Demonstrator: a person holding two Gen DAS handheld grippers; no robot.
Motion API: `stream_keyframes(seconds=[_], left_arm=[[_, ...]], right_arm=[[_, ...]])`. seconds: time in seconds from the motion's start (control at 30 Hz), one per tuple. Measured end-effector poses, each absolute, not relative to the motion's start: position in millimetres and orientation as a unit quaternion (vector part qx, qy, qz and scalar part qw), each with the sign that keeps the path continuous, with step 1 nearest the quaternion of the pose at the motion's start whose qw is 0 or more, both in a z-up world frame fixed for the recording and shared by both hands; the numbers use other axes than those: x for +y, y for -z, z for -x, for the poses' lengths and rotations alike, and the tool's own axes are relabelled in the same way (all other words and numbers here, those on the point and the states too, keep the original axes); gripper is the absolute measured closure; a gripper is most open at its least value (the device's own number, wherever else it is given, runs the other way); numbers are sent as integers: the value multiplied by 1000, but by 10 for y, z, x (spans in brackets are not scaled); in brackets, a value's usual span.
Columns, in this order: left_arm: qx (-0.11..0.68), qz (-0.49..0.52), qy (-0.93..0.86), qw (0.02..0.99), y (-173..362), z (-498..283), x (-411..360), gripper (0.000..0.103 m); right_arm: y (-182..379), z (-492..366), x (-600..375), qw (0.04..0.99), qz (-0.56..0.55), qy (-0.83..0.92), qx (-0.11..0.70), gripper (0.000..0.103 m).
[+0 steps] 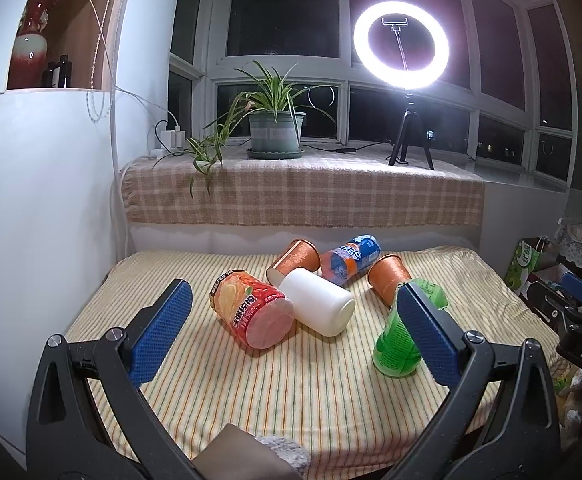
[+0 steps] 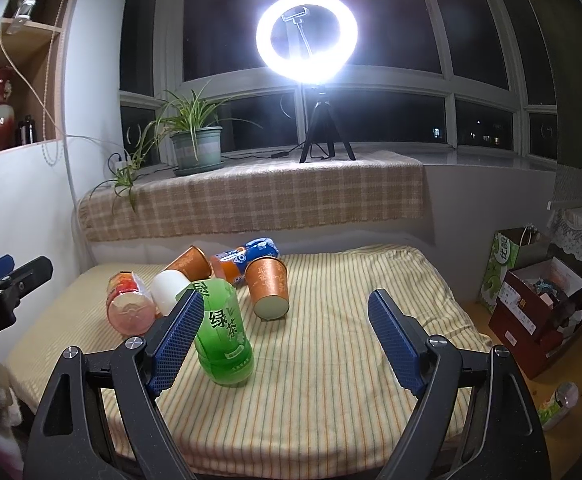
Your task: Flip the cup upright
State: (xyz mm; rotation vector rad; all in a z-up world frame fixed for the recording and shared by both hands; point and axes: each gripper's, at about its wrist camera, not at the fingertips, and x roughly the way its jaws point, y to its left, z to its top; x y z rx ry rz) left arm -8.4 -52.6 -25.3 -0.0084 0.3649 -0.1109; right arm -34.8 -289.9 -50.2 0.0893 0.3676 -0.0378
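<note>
Bare striped cloth lies between the right jaws. The green bottle crowds their left jaw; the orange cup lies just beyond.

On the table, the white cup lies between the red cup on its left and the green bottle on its right. Behind them lie two paper cups with a blue bottle between.

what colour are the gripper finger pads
Blue, with a fine dotted texture on the pads; clearest in the right wrist view.
</note>
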Motion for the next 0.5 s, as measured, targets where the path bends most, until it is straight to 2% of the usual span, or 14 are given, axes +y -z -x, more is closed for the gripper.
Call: stream_keyframes(seconds=[0.5], left_arm=[[177,10,45,983,244,43,-473,0]], right_arm=[[530,318,-2903,981,-42,17,188,19]])
